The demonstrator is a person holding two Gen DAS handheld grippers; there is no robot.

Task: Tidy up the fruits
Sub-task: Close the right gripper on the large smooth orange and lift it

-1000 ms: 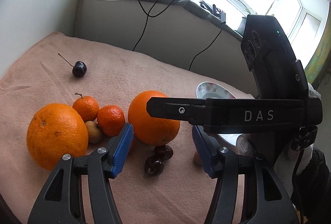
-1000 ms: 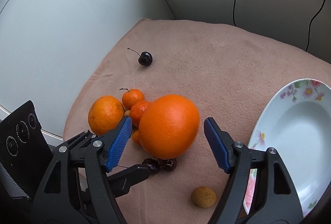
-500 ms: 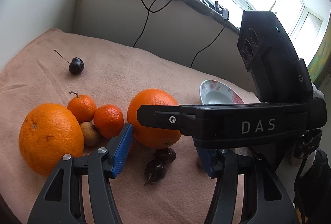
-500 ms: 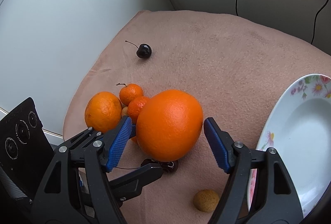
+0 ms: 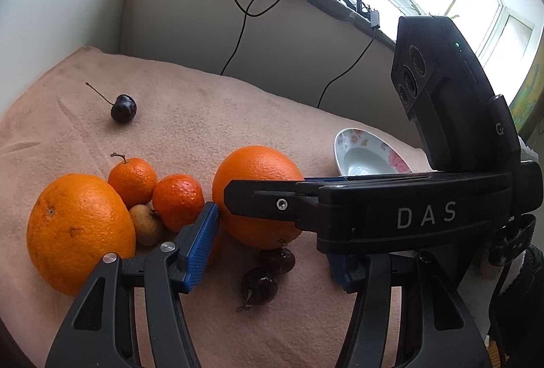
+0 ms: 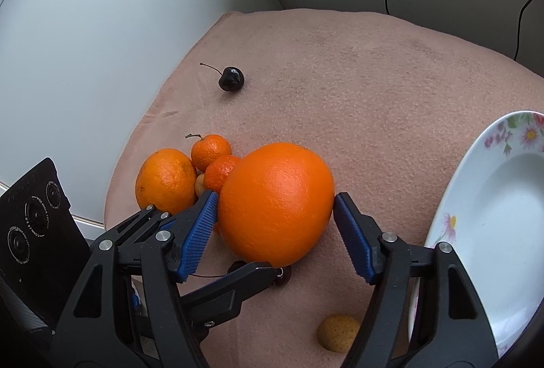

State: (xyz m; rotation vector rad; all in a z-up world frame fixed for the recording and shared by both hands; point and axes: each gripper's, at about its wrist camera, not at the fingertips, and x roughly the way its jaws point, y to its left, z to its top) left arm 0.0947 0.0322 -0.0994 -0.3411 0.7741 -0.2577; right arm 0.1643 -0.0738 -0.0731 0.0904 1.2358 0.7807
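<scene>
You've got a pinkish blanket (image 6: 374,79) spread over the surface, pale wall on the left, cables hanging down the back panel and a bright window up behind it.

Going left to right in your right wrist view: the left gripper (image 6: 244,276) pokes in from the bottom-left corner, one black finger ending right under the big orange (image 6: 275,205). In its own view its blue pads sit spread apart with nothing between them, just two dark cherries (image 5: 268,273) lying on the blanket ahead of them. Next comes the cluster: a second large orange (image 6: 166,181), two small mandarins (image 6: 210,152) behind it and a little brownish fruit (image 6: 200,186) tucked in between, all touching or nearly so. A lone cherry with a stem (image 6: 231,79) sits well apart, farther back.

Then the main event: your right gripper (image 6: 275,222) straddles the big orange. Its jaws have just been closing in on it; the left pad looks like it's touching the peel, the right pad is right at the skin, though I can't quite tell if there's a sliver of gap. So call it closing on the orange, not clearly clamped.

Further right, a small tan round fruit (image 6: 338,332) lies near the bottom, and the flowered plate (image 6: 452,215) sits empty at the right edge.
</scene>
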